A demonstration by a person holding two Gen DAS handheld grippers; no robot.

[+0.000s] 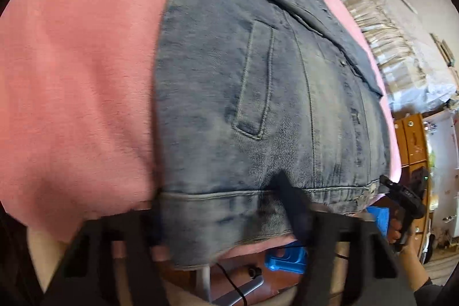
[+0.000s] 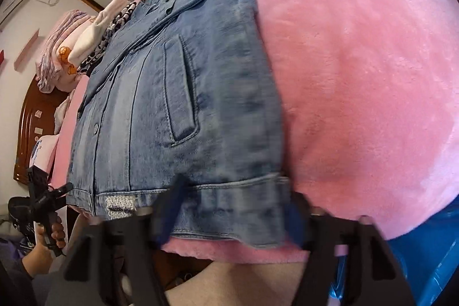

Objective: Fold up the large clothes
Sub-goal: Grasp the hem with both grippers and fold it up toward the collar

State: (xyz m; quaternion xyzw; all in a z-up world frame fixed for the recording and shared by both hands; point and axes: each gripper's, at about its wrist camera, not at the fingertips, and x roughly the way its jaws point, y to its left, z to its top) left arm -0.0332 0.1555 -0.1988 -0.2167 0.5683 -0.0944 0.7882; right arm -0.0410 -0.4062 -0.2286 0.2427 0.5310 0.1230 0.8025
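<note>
**Both tongs at the jacket hem**

A denim jacket (image 1: 258, 93) lies flat on a bed's pink blanket (image 1: 71, 76), hem at the near edge. The left tongs (image 1: 226, 208) and the right tongs (image 2: 232, 214) each stand partly closed, pinching the hem's corners. Folded clothes (image 2: 74, 48) sit beyond the collar.

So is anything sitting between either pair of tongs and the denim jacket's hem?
Nothing visible. The left tongs and right tongs each already straddle the hem of the denim jacket, which lies on the pink blanket.
</note>
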